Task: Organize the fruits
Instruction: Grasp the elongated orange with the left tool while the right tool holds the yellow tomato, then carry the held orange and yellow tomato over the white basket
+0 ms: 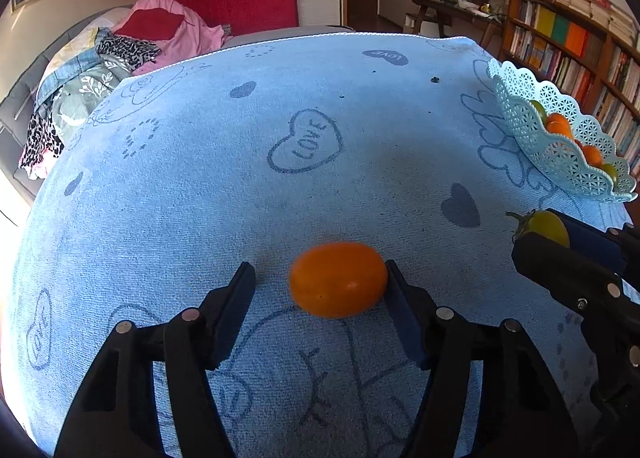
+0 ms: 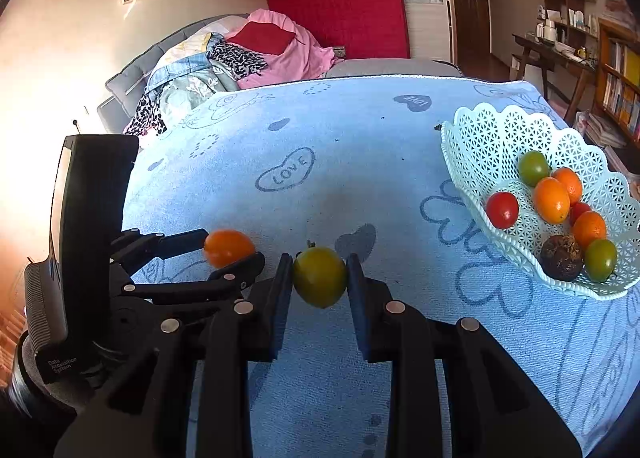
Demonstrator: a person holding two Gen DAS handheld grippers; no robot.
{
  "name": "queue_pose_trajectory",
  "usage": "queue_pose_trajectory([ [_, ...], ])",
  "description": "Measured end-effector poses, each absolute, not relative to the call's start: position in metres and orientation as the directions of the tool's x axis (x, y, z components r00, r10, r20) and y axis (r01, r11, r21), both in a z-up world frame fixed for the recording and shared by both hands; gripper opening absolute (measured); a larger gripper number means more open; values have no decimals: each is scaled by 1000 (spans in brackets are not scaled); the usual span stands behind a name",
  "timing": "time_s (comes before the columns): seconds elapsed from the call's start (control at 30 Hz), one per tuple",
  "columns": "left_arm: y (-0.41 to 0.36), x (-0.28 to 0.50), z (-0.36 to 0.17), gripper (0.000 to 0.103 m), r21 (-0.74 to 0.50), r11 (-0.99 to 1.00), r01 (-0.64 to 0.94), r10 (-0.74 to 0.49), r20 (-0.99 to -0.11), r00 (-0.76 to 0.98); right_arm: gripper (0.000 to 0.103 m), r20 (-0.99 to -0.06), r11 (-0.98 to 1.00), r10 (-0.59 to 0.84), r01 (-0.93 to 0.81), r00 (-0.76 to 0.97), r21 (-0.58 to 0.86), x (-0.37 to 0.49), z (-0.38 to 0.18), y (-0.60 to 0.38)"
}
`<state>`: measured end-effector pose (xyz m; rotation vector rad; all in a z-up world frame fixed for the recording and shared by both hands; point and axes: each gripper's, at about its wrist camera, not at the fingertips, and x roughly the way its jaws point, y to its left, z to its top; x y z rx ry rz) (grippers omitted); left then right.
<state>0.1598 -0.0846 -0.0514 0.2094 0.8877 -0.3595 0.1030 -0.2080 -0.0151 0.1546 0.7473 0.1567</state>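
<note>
My right gripper (image 2: 319, 278) has its two pads pressed against either side of a yellow-green tomato (image 2: 319, 277), so I judge that fruit held, its little stem pointing up toward the cloth beyond. My left gripper (image 1: 320, 290) stands wide: the orange tomato (image 1: 338, 279) sits between the fingers, touching the right-hand pad but with a clear gap to the other pad, so I read it as framed rather than gripped. Whether it rests on the blue towel (image 1: 280, 186) or is lifted slightly, I cannot tell; it looks a bit blurred. Out past the fingers, to my right, the pale lattice basket (image 2: 480, 126) already carries a good share of the fruit: green, orange and red pieces plus one dark, rough-skinned one. No other loose fruit shows on the towel, so I judge the sorting nearly finished, with these two tomatoes left to carry over and drop in.
</note>
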Motion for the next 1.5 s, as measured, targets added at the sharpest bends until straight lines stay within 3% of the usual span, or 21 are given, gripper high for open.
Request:
queue_pose_trajectory([
  [0.1, -86, 156, -48, 45, 27, 913, 408, -238, -775, 586, 28, -658, 977, 194, -83, 727, 196, 102, -14, -209],
  [0.83, -88, 144, -20, 45, 50, 921, 387, -237, -716, 657, 28, -582, 968, 158, -9, 798, 251, 82, 15, -235],
  [1.5, -141, 148, 11, 45, 85, 891, 446, -280, -670, 687, 28, -528, 946, 59, 121, 847, 301, 75, 36, -290],
])
